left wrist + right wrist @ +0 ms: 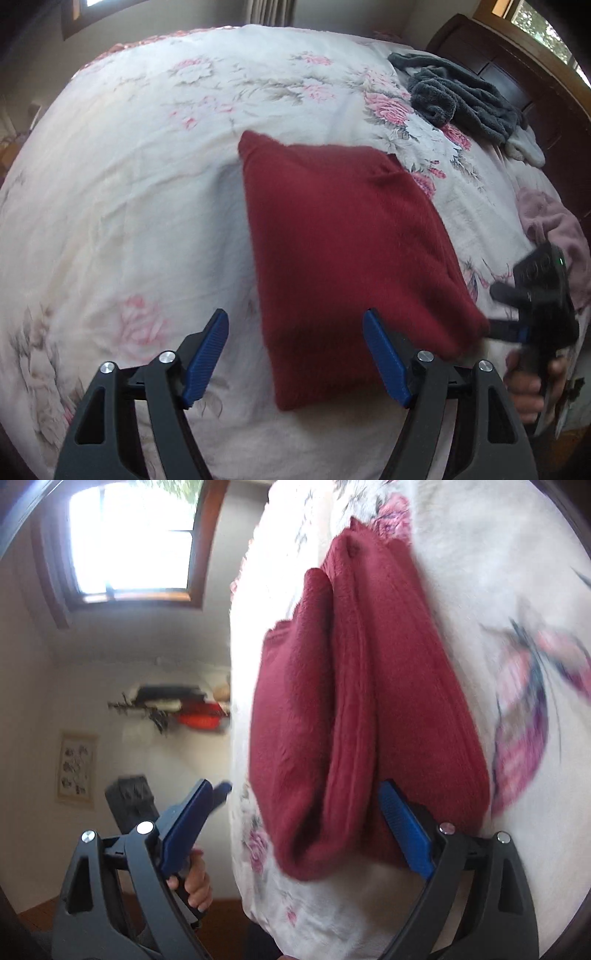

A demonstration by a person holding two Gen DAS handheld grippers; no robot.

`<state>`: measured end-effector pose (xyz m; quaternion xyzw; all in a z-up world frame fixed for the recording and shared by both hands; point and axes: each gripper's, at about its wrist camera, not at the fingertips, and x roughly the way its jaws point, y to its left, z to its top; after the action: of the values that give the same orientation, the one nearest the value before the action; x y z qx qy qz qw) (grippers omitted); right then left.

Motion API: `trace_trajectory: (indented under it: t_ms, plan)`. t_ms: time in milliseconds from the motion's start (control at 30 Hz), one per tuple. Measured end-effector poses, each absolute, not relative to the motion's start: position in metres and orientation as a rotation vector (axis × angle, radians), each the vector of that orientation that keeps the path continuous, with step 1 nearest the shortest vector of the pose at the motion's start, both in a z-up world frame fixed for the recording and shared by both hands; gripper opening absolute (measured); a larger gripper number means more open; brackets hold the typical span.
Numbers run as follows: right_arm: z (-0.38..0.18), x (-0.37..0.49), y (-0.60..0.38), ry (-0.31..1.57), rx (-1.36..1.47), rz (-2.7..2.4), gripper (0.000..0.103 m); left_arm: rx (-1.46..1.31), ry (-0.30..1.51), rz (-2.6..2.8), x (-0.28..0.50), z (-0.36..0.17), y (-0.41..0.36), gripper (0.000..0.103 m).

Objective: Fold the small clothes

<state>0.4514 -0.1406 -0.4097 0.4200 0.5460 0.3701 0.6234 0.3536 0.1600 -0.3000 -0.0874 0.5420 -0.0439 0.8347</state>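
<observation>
A dark red fleece garment [343,258] lies folded into a rough rectangle on the floral bedspread [147,184]. My left gripper [295,354] is open just above the garment's near edge, and its right finger [386,362] overlaps the cloth. My right gripper [502,310], held in a hand, reaches the garment's right corner from the side. In the right wrist view the red garment [362,709] shows stacked layers seen edge on. The right gripper [295,790] is open around its near end, one pad [402,823] against the cloth. The left gripper's blue tip [221,788] shows beyond.
A grey fuzzy garment [461,99] and a small white piece [524,149] lie at the far right by the dark wooden headboard [517,66]. A pink garment [554,229] sits at the right edge. The bed's edge [240,738] drops to a wooden floor.
</observation>
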Motion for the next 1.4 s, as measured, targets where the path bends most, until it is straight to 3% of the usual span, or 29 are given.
trace_trajectory:
  t_ms: [200, 233, 267, 300, 367, 467, 667, 833, 933, 1033, 1067, 1100, 1133, 1167, 1267, 1400]
  plan:
    - [-0.410, 0.511, -0.116, 1.416, 0.880, 0.873, 0.086, -0.450, 1.203, -0.071, 0.311, -0.319, 0.189, 0.075]
    - [-0.411, 0.517, -0.113, 1.435, 0.868, 0.861, 0.080, -0.472, 1.202, -0.066, 0.307, -0.320, 0.191, 0.075]
    - [-0.410, 0.522, -0.107, 1.447, 0.845, 0.849, 0.066, -0.482, 1.204, -0.069, 0.305, -0.321, 0.191, 0.075]
    - [-0.408, 0.524, -0.104, 1.451, 0.819, 0.827, 0.059, -0.491, 1.205, -0.070, 0.303, -0.321, 0.192, 0.075]
    - [-0.406, 0.527, -0.101, 1.469, 0.783, 0.772, 0.030, -0.504, 1.202, -0.079, 0.302, -0.319, 0.191, 0.075]
    - [-0.385, 0.518, -0.102, 1.409, 0.704, 0.746, 0.013, -0.496, 1.183, -0.100, 0.302, -0.311, 0.188, 0.075]
    - [-0.354, 0.502, -0.112, 1.298, 0.572, 0.687, 0.011, -0.485, 1.143, -0.208, 0.322, -0.294, 0.166, 0.074]
    - [-0.381, 0.504, -0.113, 1.307, 0.536, 0.668, 0.013, -0.507, 1.141, -0.322, 0.356, -0.296, 0.140, 0.074]
    - [-0.398, 0.519, -0.113, 1.317, 0.622, 0.697, 0.026, -0.519, 1.143, -0.400, 0.371, -0.305, 0.128, 0.074]
    - [-0.403, 0.537, -0.129, 1.284, 0.743, 0.663, 0.057, -0.548, 1.151, -0.484, 0.380, -0.315, 0.118, 0.074]
    - [-0.404, 0.548, -0.130, 1.281, 0.783, 0.656, 0.060, -0.562, 1.160, -0.505, 0.384, -0.321, 0.116, 0.074]
    - [-0.404, 0.557, -0.131, 1.278, 0.809, 0.650, 0.055, -0.571, 1.171, -0.509, 0.387, -0.327, 0.114, 0.074]
    - [-0.400, 0.562, -0.130, 1.256, 0.810, 0.650, 0.030, -0.591, 1.196, -0.527, 0.391, -0.337, 0.112, 0.074]
    - [-0.390, 0.564, -0.129, 1.222, 0.769, 0.658, 0.014, -0.611, 1.220, -0.539, 0.393, -0.346, 0.111, 0.074]
    - [-0.361, 0.556, -0.118, 1.061, 0.551, 0.645, 0.013, -0.653, 1.283, -0.548, 0.396, -0.373, 0.109, 0.073]
    - [-0.403, 0.563, -0.118, 1.187, 0.481, 0.516, 0.019, -0.717, 1.295, -0.624, 0.395, -0.365, 0.112, 0.072]
